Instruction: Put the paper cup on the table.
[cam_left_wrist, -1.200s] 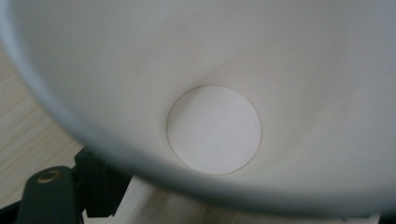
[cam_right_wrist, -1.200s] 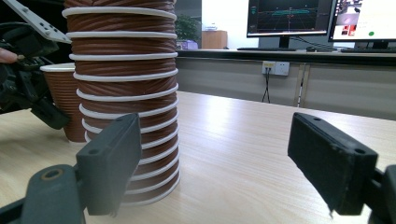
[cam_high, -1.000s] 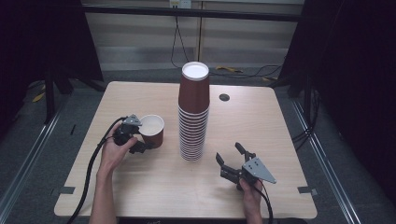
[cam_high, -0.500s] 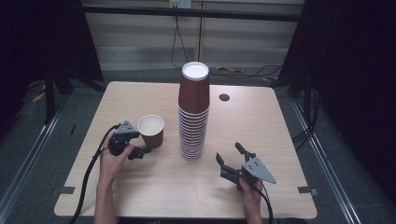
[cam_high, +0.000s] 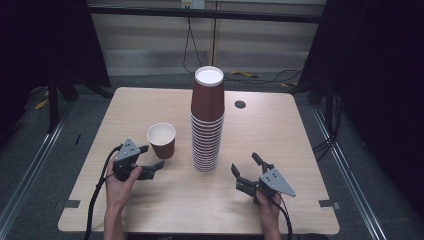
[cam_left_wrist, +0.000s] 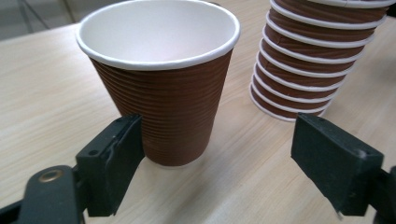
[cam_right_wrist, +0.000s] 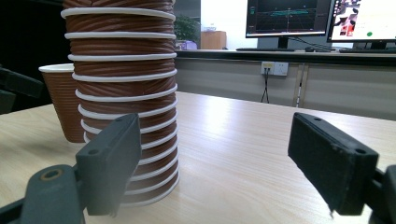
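left gripper (cam_high: 148, 161) fingers wide apart, empty, beside single cup (cam_high: 161, 140) | right gripper (cam_high: 248, 171) fingers spread, empty | no legible writing

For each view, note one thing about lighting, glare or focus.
High view: surroundings dark, table evenly lit. Left gripper view: single paper cup sharp, soft shadow at its base. Right gripper view: pale glare on the tabletop beside the cup stack; monitors bright.

A single brown ribbed paper cup (cam_high: 161, 140) stands upright on the table, its mouth open upward, white inside with a white rolled rim. It sits just left of the tall stack of cups (cam_high: 207, 121), apart from it. The stack is upside down, white base on top.
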